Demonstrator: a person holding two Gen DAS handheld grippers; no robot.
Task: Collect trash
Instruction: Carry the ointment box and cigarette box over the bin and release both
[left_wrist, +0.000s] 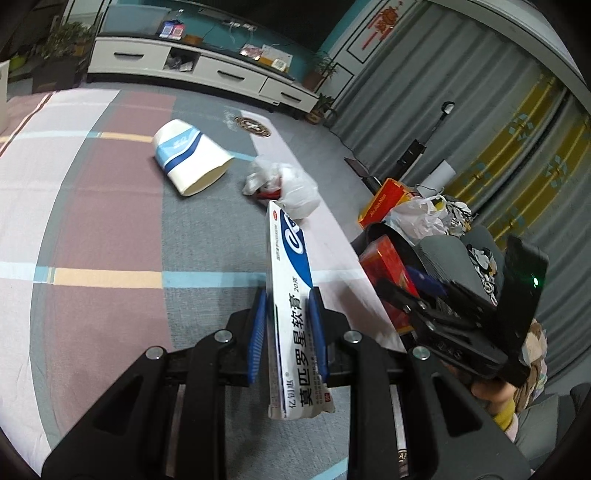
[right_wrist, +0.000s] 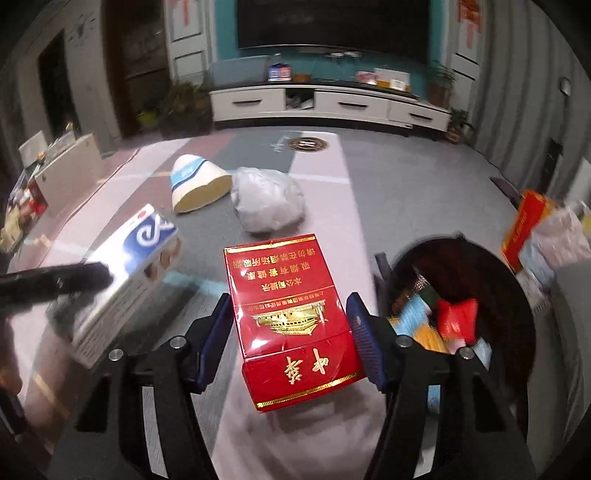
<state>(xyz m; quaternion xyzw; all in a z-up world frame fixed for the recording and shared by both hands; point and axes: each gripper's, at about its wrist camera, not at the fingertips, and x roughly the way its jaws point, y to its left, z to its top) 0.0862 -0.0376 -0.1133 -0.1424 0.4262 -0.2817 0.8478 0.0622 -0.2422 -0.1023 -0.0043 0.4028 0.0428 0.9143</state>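
Left claw (left_wrist: 288, 328) grips ointment box (left_wrist: 291, 306); right claw (right_wrist: 291, 339) brackets blurred red pack (right_wrist: 291, 321).

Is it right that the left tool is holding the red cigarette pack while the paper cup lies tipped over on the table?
Not quite. The left tool holds the white and blue ointment box, seen in the left wrist view; the red cigarette pack sits between the right tool's fingers. The paper cup does lie tipped over.

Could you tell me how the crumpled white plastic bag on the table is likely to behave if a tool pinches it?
The plastic bag looks thin and crumpled, so it would probably collapse and flop. It seems light. Something red shows through it in the left wrist view, so contents may shift.
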